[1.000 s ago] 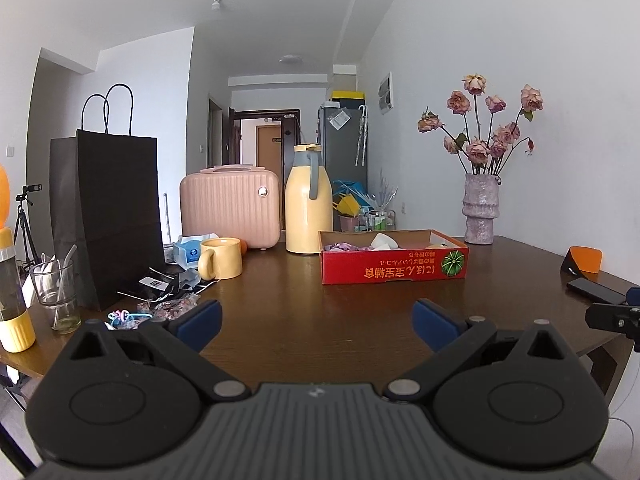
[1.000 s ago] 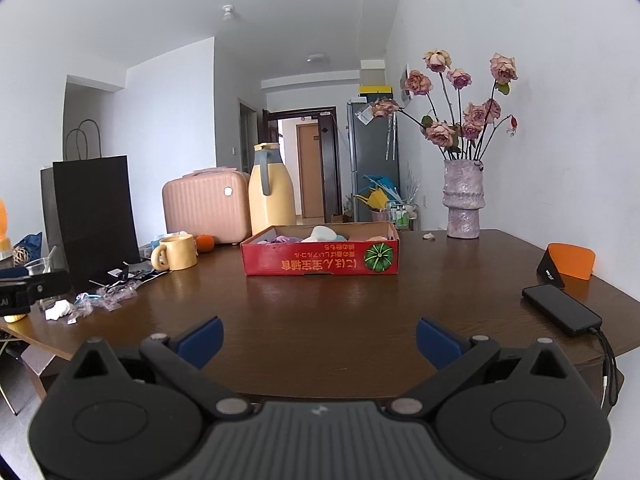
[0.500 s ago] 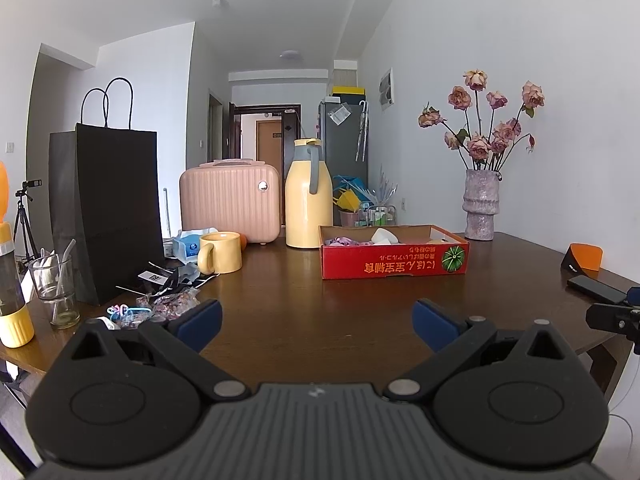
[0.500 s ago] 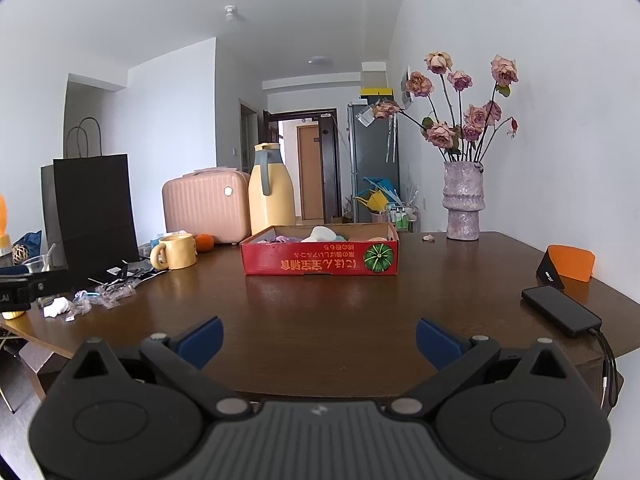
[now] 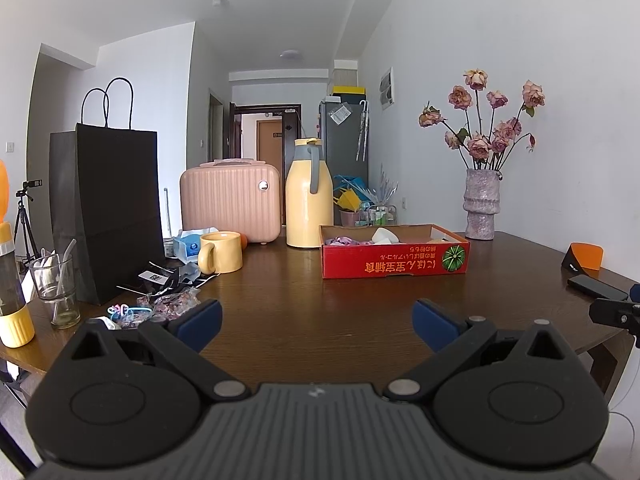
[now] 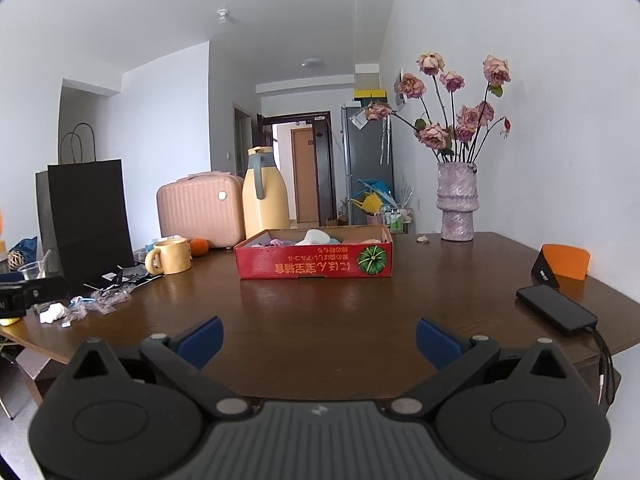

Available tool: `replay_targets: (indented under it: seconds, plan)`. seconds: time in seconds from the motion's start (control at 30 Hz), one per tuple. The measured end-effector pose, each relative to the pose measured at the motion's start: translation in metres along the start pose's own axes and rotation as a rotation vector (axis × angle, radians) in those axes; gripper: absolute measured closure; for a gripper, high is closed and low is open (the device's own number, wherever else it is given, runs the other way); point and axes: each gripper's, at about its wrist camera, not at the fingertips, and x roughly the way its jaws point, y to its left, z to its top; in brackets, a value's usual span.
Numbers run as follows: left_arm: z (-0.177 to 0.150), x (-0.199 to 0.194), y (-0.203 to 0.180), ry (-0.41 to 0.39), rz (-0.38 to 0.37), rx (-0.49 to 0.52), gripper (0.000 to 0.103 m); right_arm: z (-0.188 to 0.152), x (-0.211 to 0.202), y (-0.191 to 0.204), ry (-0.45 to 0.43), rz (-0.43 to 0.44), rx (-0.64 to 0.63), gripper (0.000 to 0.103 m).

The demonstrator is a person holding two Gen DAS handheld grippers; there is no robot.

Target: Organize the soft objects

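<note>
Both claws (image 5: 316, 322) seemingly well short of box (image 5: 394, 265)

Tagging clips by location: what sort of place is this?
Probably a home dining area: a wooden table with a vase of flowers, a mug and a fridge by the hallway door.

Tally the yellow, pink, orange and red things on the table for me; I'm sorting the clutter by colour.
Yellow: 2, the mug and the jug
Pink: 2, the case and the vase
Orange: 2, the fruit and the stand
Red: 1, the box
Total: 7
</note>
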Motion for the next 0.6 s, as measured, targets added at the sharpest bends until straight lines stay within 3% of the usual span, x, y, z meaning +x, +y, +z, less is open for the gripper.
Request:
replay_targets:
  seconds: [0.6]
  plan:
    - [-0.0002, -0.0006, 0.0016, -0.001, -0.009, 0.0, 0.0, 0.0006, 0.0009, 0.0001, -0.004, -0.017, -0.006, 0.0]
